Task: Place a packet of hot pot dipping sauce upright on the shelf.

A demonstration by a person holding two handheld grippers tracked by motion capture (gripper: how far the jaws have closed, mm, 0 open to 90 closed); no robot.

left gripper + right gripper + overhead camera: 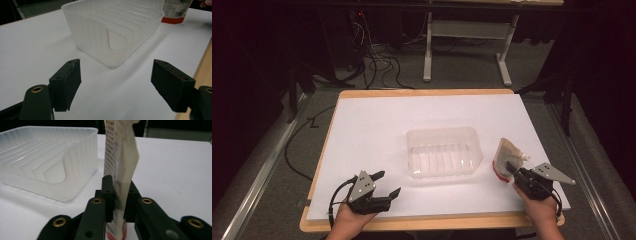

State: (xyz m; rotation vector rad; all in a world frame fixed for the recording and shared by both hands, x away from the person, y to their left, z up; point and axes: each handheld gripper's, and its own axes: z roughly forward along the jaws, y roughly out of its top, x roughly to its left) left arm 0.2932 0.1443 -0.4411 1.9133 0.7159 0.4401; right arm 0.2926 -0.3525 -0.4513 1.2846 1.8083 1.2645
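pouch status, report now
Right hand-held gripper shut on pouch, upright beside the clear bin. Left hand-held gripper open, holding nothing. Nothing between pouch and bin.

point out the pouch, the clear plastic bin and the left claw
pouch [504, 156], high view, on its pale upper body above the red base
clear plastic bin [442, 134], high view, on its far rim
left claw [388, 183], high view, midway between its two open black fingertips
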